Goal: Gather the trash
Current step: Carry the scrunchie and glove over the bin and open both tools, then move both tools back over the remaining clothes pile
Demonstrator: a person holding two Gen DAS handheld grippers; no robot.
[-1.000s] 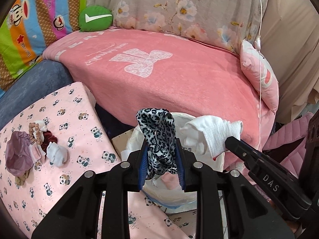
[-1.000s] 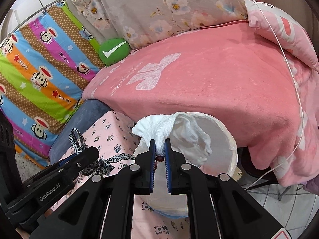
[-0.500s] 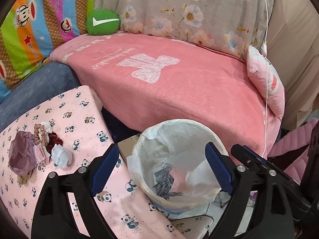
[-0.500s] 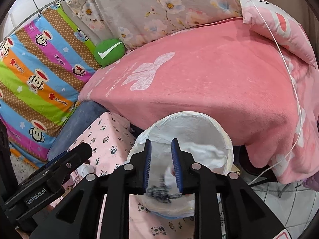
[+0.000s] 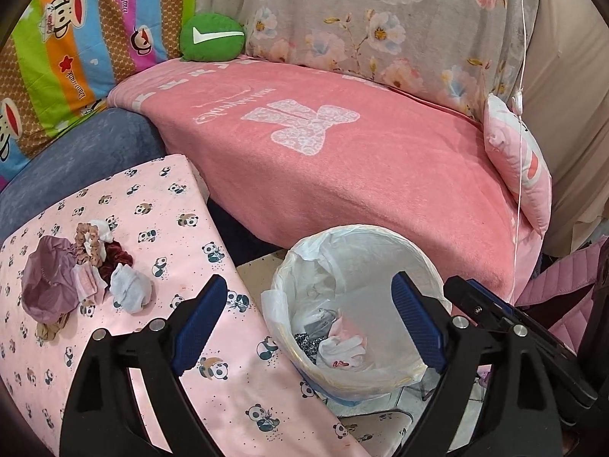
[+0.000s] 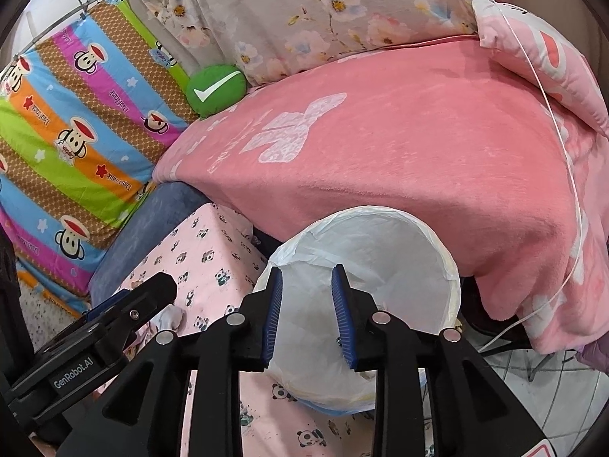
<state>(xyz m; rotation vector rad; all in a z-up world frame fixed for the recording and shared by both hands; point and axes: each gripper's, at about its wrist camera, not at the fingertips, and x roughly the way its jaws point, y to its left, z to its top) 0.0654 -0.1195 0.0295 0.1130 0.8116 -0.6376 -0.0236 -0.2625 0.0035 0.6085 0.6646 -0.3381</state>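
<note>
Pink panda-print cloth point(image 5: 160, 205) at left; remaining trash pile point(image 5: 76, 270) upper-left of left gripper point(image 5: 304, 323), nearer than right gripper point(image 6: 306, 316). Both spread apart, empty, over bin point(image 5: 380, 236).

Your left gripper point(image 5: 308, 321) and right gripper point(image 6: 306, 316), each clamped on cloth a second ago, now gape empty; leopard strip point(image 5: 307, 342) and white sock point(image 5: 340, 352) lie in the bin point(image 5: 380, 240), lower centre.
</note>
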